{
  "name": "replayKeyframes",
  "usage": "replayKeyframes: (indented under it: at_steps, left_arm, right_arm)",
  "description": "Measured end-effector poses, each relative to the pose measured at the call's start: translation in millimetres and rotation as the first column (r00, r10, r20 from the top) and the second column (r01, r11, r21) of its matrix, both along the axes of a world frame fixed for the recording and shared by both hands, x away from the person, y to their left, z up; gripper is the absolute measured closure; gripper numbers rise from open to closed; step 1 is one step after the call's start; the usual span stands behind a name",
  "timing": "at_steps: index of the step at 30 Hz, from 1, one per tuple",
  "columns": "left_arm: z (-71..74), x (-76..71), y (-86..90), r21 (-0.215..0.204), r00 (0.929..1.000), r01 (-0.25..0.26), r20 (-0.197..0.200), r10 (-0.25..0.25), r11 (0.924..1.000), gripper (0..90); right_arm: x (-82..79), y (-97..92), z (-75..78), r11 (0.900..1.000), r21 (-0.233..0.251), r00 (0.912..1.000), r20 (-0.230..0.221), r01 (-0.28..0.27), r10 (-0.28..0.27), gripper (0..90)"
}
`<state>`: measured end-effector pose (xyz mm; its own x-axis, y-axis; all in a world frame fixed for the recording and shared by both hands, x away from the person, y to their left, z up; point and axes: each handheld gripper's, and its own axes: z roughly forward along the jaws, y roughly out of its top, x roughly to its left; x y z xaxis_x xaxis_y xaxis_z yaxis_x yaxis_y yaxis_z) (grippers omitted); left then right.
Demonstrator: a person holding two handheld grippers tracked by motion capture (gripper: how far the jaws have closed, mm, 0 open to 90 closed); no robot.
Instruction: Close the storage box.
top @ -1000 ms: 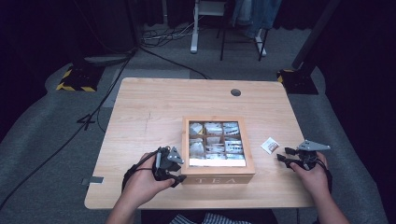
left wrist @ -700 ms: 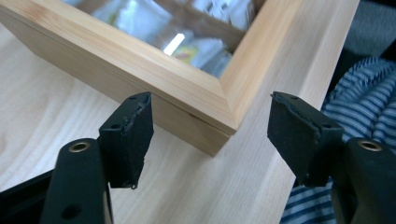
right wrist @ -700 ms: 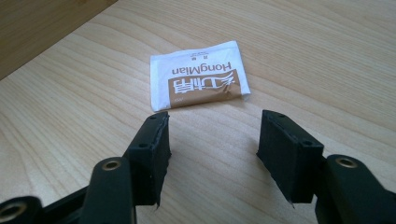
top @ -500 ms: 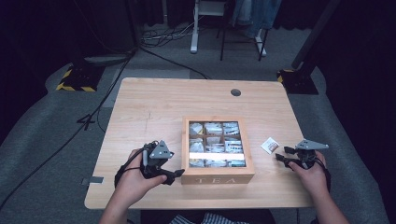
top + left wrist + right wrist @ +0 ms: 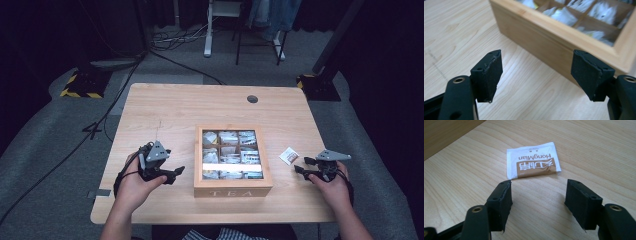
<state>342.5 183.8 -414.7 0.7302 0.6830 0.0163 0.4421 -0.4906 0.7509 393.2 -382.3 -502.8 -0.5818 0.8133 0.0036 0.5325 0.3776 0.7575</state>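
On the counter (image 5: 165, 110), tea box (image 5: 233, 189) sits btwn both grippers; left gripper (image 5: 176, 172) & right gripper (image 5: 301, 165) just opened wide, nothing held; sachet (image 5: 533, 164) just ahead of right.

The table (image 5: 175, 110) has a pale wood-grain top with a smooth, matt finish. The tea box (image 5: 233, 186) is light wood, smooth, with a glossy clear pane in its lid. The sachet (image 5: 533, 163) near the table's right edge is slightly glossy paper or foil, white with a brown printed panel. Both grippers' jaw pads are matt black rubber, rough and worn along the edges.
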Motion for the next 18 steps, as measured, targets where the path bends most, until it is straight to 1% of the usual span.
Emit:
replayKeyframes:
  at_steps: [5,7,9,12,13,17,18]
  left_arm:
    - [-10.4,8.7,8.6,-0.025,0.9987,-0.050,-0.005,0.050,0.9984,25.9]
    - [-15.5,12.3,12.2,-0.024,0.9976,-0.067,0.013,0.068,0.9974,26.2]
    - [-21.3,15.4,16.0,-0.028,0.9965,-0.082,0.015,0.082,0.9963,26.3]
    - [-31.7,19.5,21.3,-0.065,0.9947,-0.103,-0.007,0.102,0.9926,26.2]
    - [-33.7,20.5,22.6,-0.066,0.9944,-0.106,-0.010,0.106,0.9922,25.8]
    - [-44.6,24.3,25.8,-0.094,0.9900,-0.141,-0.025,0.139,0.9856,24.6]
    - [-46.4,25.3,26.2,-0.083,0.9887,-0.150,-0.026,0.148,0.9853,24.5]
  right_arm:
    - [1.0,-0.4,0.0,1.0000,0.005,1.0000,-0.002,-0.003,0.003,37.6]
    - [1.0,-0.2,0.0,1.0000,0.002,1.0000,-0.003,-0.002,0.002,37.3]
    - [1.2,-0.2,0.0,1.0000,0.001,1.0000,-0.002,-0.003,0.003,37.1]
    - [2.5,-0.2,0.0,1.0000,0.002,1.0000,-0.003,-0.003,0.003,36.4]
    - [2.8,0.2,-0.1,1.0000,0.004,1.0000,-0.004,0.000,0.001,36.2]
    - [3.5,0.2,-0.1,1.0000,0.002,1.0000,-0.003,-0.004,0.004,35.9]
    - [3.6,0.2,-0.1,1.0000,0.001,1.0000,-0.003,-0.004,0.004,35.7]
